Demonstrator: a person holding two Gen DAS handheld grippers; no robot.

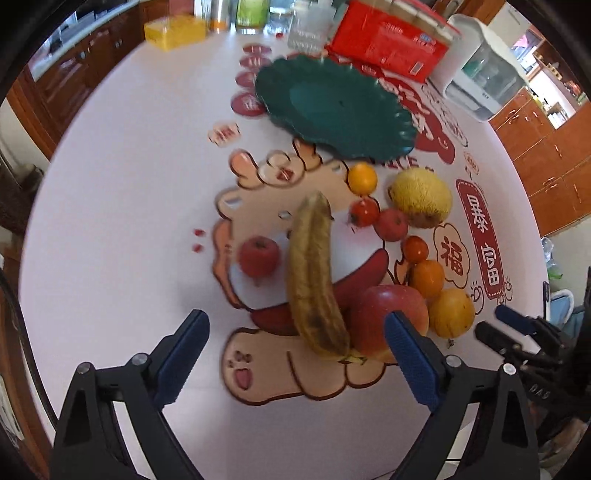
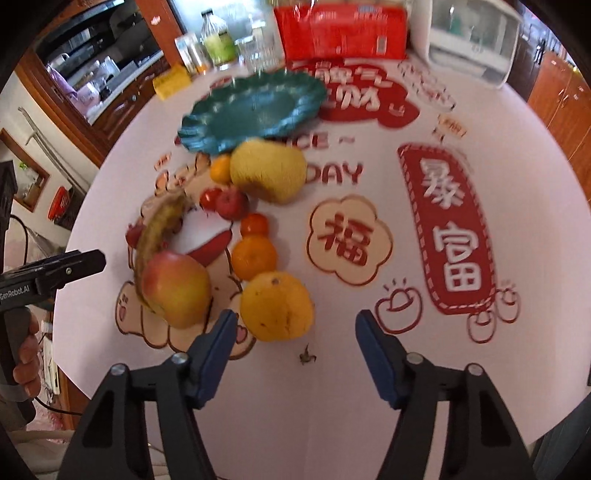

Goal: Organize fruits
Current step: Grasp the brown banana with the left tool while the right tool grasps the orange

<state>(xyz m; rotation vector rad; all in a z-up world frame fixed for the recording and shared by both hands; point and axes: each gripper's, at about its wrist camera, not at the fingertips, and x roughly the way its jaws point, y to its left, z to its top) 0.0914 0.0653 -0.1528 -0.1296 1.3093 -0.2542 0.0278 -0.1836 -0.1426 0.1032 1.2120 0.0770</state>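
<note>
Fruit lies loose on the printed white table. A brown-spotted banana (image 1: 314,273) (image 2: 159,229) lies lengthwise, a big red-yellow apple (image 1: 388,317) (image 2: 175,290) at its near end. A small red apple (image 1: 258,256) sits left of it. A large orange (image 1: 450,312) (image 2: 277,306), smaller oranges (image 2: 254,257), tomatoes (image 1: 365,212) and a yellow melon (image 1: 421,197) (image 2: 267,171) lie right. An empty green scalloped plate (image 1: 332,107) (image 2: 255,110) stands behind. My left gripper (image 1: 295,354) is open, near the banana's end. My right gripper (image 2: 295,350) is open, just short of the large orange.
A red package (image 1: 388,40) (image 2: 340,29), a white appliance (image 1: 480,74), a yellow box (image 1: 173,31) and bottles (image 2: 218,40) line the table's far edge. Wooden cabinets surround the table. The right gripper shows at the right of the left wrist view (image 1: 517,332).
</note>
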